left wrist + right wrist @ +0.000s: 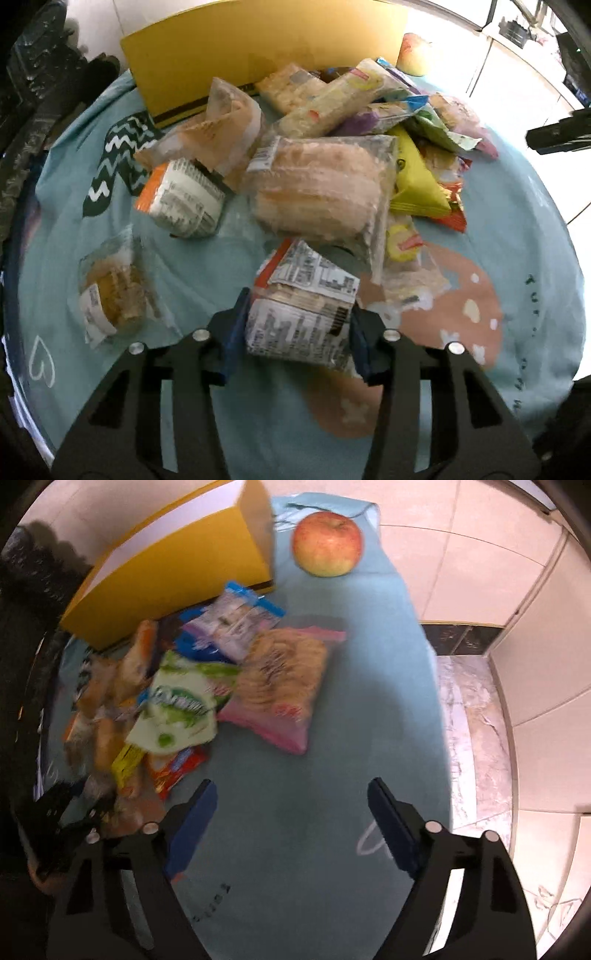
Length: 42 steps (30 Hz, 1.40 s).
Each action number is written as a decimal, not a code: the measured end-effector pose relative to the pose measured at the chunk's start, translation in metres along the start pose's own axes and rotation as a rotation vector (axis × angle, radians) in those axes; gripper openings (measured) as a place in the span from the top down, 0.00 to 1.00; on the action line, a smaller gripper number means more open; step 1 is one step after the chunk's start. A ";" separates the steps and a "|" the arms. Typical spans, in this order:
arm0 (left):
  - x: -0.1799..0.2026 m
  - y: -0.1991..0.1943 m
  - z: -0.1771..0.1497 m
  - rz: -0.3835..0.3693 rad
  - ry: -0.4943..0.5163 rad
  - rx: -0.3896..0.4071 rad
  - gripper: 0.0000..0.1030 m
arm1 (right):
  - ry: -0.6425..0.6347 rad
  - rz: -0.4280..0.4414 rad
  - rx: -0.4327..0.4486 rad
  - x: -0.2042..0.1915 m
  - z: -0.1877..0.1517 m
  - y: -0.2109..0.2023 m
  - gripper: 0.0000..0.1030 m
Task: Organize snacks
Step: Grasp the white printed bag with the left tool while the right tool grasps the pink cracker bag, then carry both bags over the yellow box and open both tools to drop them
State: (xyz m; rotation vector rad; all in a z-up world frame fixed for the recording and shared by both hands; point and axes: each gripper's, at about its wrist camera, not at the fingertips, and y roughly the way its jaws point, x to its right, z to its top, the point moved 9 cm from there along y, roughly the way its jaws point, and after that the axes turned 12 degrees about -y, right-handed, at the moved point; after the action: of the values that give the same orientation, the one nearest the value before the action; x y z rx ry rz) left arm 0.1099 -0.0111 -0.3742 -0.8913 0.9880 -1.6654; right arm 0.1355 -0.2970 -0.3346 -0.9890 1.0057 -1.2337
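Note:
A pile of snack packets lies on a light blue cloth (207, 258). My left gripper (299, 314) points down at the pile's near edge. Its blue pads press both sides of a clear cracker packet with a white printed label (303, 291). Behind it lie a clear bag of pale rolls (317, 188), an orange-and-white packet (184, 195) and a wrapped cake (110, 291). My right gripper (291, 812) hangs open over bare blue cloth (351, 664), nothing between its fingers. A pink bag of round crackers (280, 686) and a green-and-white bag (181, 705) lie ahead and to its left.
A yellow box (240, 48) (177, 572) stands at the back of the cloth. An apple (327, 542) sits to the box's right. The table's right edge (439, 701) drops to a tiled floor (476, 709). Dark clutter lines the left side.

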 end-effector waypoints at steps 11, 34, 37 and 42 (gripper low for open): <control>-0.018 -0.012 0.000 0.003 -0.078 -0.001 0.54 | 0.032 -0.185 0.012 0.001 0.063 0.043 0.19; -0.025 -0.024 0.018 -0.036 -0.134 0.051 0.53 | -0.079 0.079 0.117 0.007 0.028 0.014 0.41; -0.029 -0.036 0.025 -0.048 -0.148 0.082 0.53 | -0.110 0.095 0.139 0.005 0.022 -0.005 0.41; -0.030 -0.057 0.033 -0.066 -0.168 0.130 0.53 | -0.154 0.126 0.169 -0.024 0.016 -0.022 0.41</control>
State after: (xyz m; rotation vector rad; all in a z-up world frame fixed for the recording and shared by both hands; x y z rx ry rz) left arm 0.1265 0.0230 -0.3121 -0.9681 0.7357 -1.6602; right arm 0.1435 -0.2741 -0.3079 -0.8613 0.8170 -1.1021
